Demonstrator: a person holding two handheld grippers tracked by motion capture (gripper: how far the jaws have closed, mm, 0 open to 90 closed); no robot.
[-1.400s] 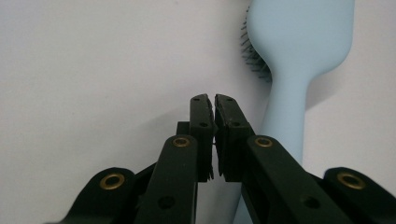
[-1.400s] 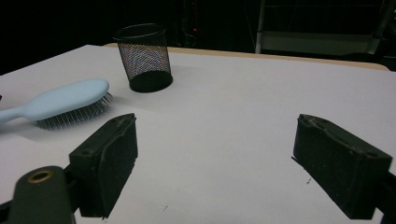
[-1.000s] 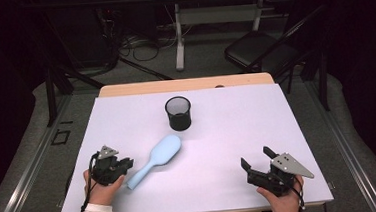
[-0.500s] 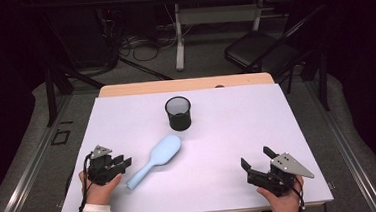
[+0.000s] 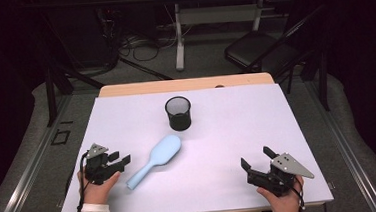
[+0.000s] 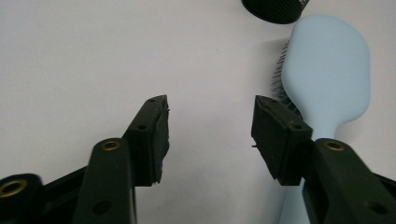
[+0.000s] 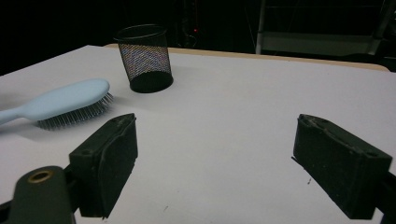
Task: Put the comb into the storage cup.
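A light blue hairbrush [image 5: 155, 159] lies bristles down on the white worktop [image 5: 238, 132], its paddle head pointing toward the far side and its handle running back toward the person's near left. The left gripper [image 5: 121, 161] sits just beside the handle, on the handle's left as the high view shows it, held in the person's left hand [image 5: 97, 187] low over the worktop. Its jaws have just been opening and now stand apart with nothing between them; in the left gripper view [image 6: 210, 123] only bare worktop fills the gap, while the hairbrush [image 6: 327, 88] lies outside the right-hand jaw, its handle passing behind that jaw and its bristles showing along the head's left edge. A black mesh cup [image 5: 178, 112] stands upright beyond the brush head, near it but not touching. The right gripper [image 5: 256, 160] rests at the near right of the worktop, well apart from the hairbrush, in the person's right hand [image 5: 283, 204]. Its jaws are spread wide and hold nothing; the right gripper view [image 7: 215, 144] looks across the worktop to the hairbrush [image 7: 60, 105] at far left and the mesh cup [image 7: 144, 58] behind it.
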